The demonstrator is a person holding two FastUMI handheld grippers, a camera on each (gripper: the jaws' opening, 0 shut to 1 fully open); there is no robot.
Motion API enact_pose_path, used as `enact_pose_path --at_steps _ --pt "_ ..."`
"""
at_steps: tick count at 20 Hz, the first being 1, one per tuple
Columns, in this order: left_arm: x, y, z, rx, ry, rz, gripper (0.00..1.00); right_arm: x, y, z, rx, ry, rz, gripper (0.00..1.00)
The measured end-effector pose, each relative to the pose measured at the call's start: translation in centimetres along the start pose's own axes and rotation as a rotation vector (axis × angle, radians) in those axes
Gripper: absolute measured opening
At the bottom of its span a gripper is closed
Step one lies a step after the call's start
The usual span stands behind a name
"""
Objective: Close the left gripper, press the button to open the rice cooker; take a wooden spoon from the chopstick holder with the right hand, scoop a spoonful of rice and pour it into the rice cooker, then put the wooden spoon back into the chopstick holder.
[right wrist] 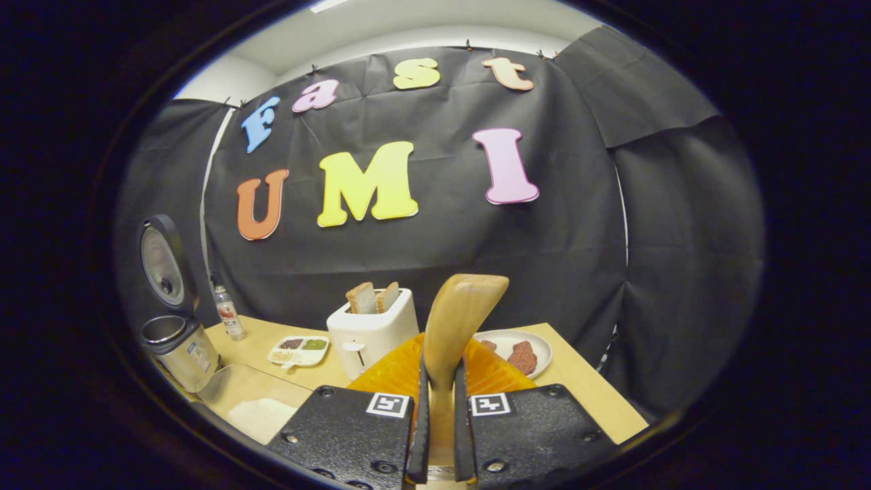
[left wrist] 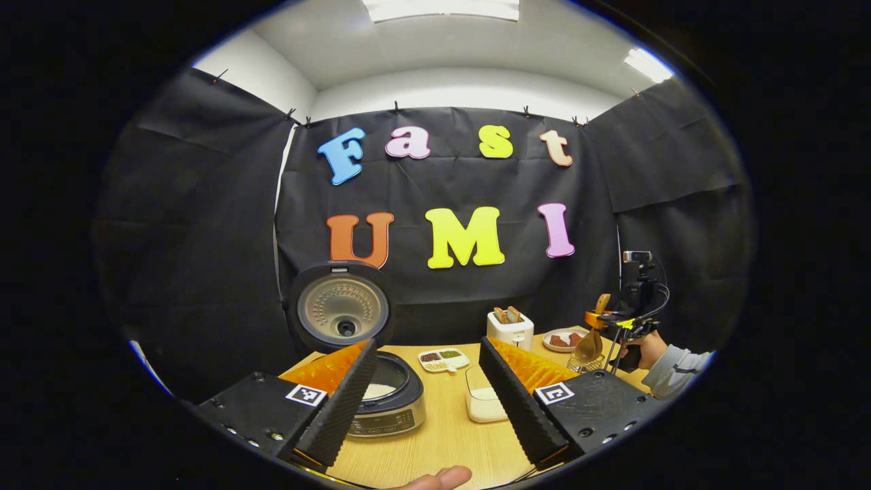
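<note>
The rice cooker (left wrist: 391, 405) stands open at the table's left, its lid (left wrist: 340, 309) upright and white rice inside the pot. My left gripper (left wrist: 429, 347) is open above the table, its fingers wide apart, the cooker behind the left one. A clear container of rice (left wrist: 484, 403) sits between the fingers. At the far right my right gripper (left wrist: 602, 327) holds the wooden spoon (left wrist: 589, 346) bowl-down over the wire chopstick holder (left wrist: 584, 365). In the right gripper view the right gripper (right wrist: 439, 371) is shut on the spoon's handle (right wrist: 457, 320), which sticks up past the fingertips.
A white toaster (left wrist: 510, 329) with bread, a plate of meat (left wrist: 562, 339) and a divided dish of grains (left wrist: 444, 359) sit along the back of the wooden table (left wrist: 442, 442). A small bottle (right wrist: 226, 313) stands by the cooker (right wrist: 180, 348). A fingertip (left wrist: 435, 480) shows at the near edge.
</note>
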State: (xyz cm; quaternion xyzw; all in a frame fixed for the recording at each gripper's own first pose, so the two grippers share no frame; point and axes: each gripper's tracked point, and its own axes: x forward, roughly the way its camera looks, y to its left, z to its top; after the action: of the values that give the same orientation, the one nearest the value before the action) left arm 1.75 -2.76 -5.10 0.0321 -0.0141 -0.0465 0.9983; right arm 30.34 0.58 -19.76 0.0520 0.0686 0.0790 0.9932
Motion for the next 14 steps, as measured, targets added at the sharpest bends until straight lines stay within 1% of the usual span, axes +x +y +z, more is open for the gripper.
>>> enact_pose_path --at_steps 1,3,5,6,7,8,9,10,11,12,14 --pt "0.1 -0.2 -0.1 -0.003 0.003 -0.001 0.96 0.2 -0.2 -0.3 0.012 0.007 0.001 0.20" --pt "0.3 -0.3 -0.1 -0.005 0.006 0.001 0.96 0.5 -1.1 -0.5 0.026 0.013 -0.010 0.23" --pt "0.5 -0.3 -0.1 0.001 0.008 0.001 0.96 0.5 -1.7 -0.1 0.036 0.009 -0.019 0.33" --pt "0.7 -0.3 -0.1 0.005 0.010 0.003 0.96 0.4 -2.1 0.6 0.033 -0.012 -0.029 0.48" --pt "0.8 -0.4 -0.1 0.009 0.009 0.004 0.96 0.1 -2.6 1.4 0.024 -0.031 -0.047 0.57" --pt "1.0 -0.3 -0.1 0.010 0.006 0.008 0.96 -0.2 -2.9 2.0 0.013 -0.045 -0.056 0.57" --pt "1.2 -0.2 -0.1 0.008 0.007 0.012 0.96 -0.5 -2.8 2.5 0.005 -0.054 -0.055 0.71" --pt "1.4 0.0 -0.1 0.002 0.009 0.016 0.96 -0.8 -3.0 3.0 -0.004 -0.062 -0.070 0.84" --pt "1.7 0.1 -0.3 -0.005 0.013 0.017 0.96 -1.4 -3.1 3.6 -0.015 -0.073 -0.083 0.93" --pt "2.0 0.1 -0.4 -0.012 0.019 0.016 0.96 -2.0 -3.3 4.1 -0.024 -0.083 -0.101 1.00" --pt "2.4 0.1 -0.1 -0.032 0.028 0.002 0.96 -3.3 -3.4 4.6 -0.034 -0.077 -0.133 1.00"
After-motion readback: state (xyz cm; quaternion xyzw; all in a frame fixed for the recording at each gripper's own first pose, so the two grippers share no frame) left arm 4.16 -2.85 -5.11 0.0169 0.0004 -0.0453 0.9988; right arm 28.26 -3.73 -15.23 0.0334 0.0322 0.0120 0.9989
